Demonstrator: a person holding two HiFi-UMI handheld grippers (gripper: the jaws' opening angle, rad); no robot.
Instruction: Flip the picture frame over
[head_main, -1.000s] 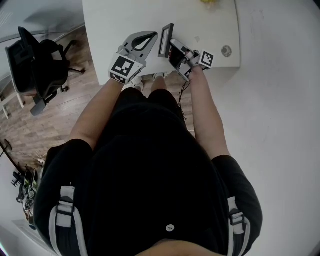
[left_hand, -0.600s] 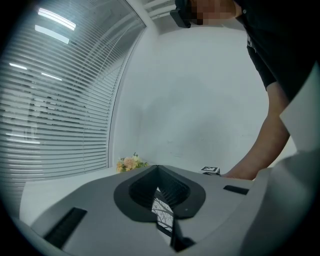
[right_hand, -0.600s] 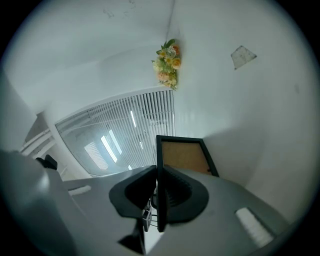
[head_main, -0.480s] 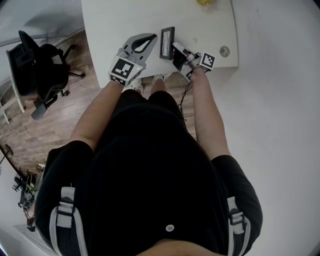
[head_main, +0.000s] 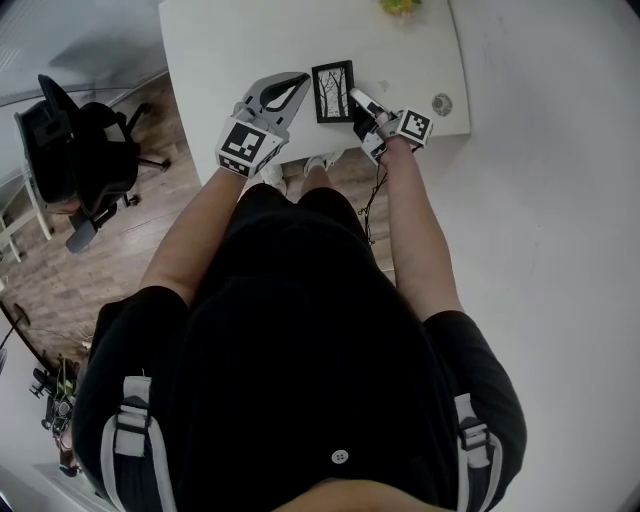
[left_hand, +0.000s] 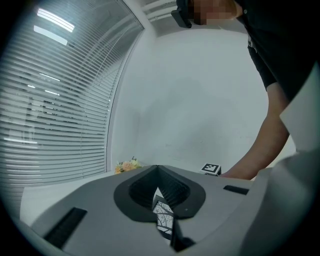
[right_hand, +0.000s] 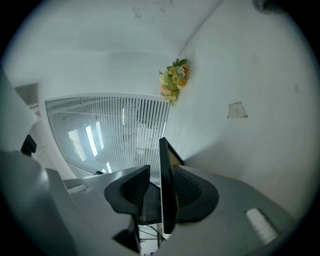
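Picture frame (head_main: 333, 91) on table (head_main: 220, 50), flowers (head_main: 398, 5) behind

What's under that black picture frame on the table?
Only the white table shows around the picture frame, which lies picture side up. Its back and the patch of table beneath it are covered.

Both bare forearms reach forward, side by side. The left tool (head_main: 297, 80) lies nearly level with its jaws closed tip to tip. The right tool (head_main: 356, 97), also nearly level, is opening its jaws, with the edge of the picture frame (head_main: 333, 91) between them and one pad clear of it.
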